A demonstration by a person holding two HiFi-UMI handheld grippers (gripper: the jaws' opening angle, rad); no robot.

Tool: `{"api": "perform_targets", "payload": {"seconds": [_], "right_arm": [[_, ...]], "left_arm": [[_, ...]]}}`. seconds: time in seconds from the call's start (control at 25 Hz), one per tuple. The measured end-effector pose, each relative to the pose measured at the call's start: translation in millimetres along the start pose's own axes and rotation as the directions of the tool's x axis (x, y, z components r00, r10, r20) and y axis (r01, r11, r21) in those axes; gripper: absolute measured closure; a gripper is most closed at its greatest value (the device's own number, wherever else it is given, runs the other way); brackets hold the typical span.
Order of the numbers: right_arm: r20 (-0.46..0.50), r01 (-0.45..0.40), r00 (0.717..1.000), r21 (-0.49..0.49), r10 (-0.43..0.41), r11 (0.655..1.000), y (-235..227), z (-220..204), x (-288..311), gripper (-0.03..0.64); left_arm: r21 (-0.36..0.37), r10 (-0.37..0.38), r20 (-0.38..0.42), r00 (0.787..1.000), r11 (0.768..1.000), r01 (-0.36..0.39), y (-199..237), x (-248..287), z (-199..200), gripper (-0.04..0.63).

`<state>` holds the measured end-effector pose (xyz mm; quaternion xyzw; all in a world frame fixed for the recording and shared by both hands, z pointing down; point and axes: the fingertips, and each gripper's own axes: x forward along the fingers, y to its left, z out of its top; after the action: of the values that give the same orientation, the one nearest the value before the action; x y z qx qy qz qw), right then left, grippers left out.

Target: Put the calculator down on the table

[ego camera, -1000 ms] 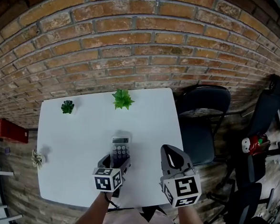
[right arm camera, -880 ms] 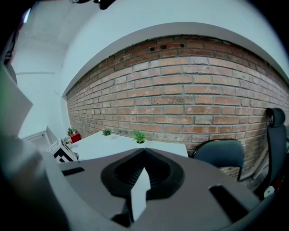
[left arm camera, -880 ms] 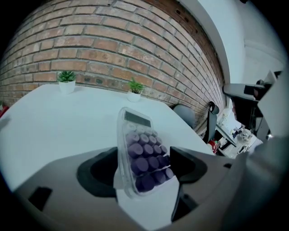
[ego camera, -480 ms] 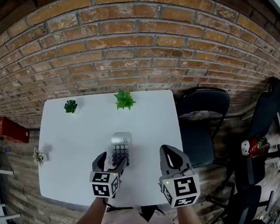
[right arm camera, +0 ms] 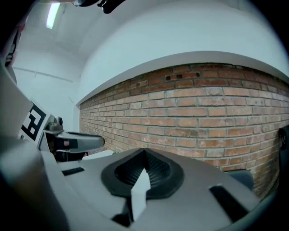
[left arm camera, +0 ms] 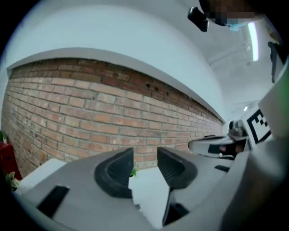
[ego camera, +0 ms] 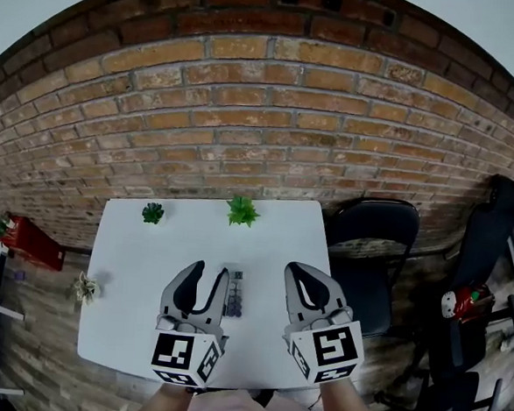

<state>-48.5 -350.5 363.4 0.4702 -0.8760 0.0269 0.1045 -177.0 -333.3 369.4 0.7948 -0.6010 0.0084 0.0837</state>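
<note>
I see a big brick wall (ego camera: 262, 130) at the back, and it fills most of both gripper views too. In front of it stands a white table (ego camera: 139, 262). To the right of the table is a dark chair (ego camera: 372, 252), and a second dark chair (ego camera: 489, 216) stands further right. A red box (ego camera: 31, 241) sits on the floor to the left of the table. My two grippers are side by side over the near part of the table, both pointing at the wall. The left gripper (ego camera: 210, 276) has its jaws partly apart. They have just been closing, and nothing is between them. In the left gripper view I look through the gap of the left gripper (left arm camera: 144, 153) and see only table and wall. The right gripper (ego camera: 298, 272) has its jaws pressed together with nothing in them, and the right gripper view shows the tips meeting (right arm camera: 144, 155). The calculator (ego camera: 233, 302) lies flat on the table. In the head view it shows between the two grippers, partly hidden behind the left one. No jaw holds it. Two small green plants stand at the far edge of the table, one near the middle (ego camera: 242, 211) and one further left (ego camera: 153, 211). A third little plant (ego camera: 84, 287) is just past the table's left edge.
</note>
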Motion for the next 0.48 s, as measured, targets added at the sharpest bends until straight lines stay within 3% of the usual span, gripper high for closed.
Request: {"api": "perform_targets", "payload": {"seconds": [0.12, 0.48], "right_arm": [[0.057, -0.011, 0.998, -0.027, 0.013, 1.000, 3, 25, -4, 0.614], [0.129, -0.037, 0.991, -0.060, 0.045, 0.997, 15, 52, -12, 0.617]], "left_arm": [[0.062, 0.071, 0.100, 0.992, 0.995, -0.078, 2, -12, 42, 0.561], [0.118, 0.129, 0.144, 0.981, 0.982, -0.146, 6, -27, 68, 0.577]]}}
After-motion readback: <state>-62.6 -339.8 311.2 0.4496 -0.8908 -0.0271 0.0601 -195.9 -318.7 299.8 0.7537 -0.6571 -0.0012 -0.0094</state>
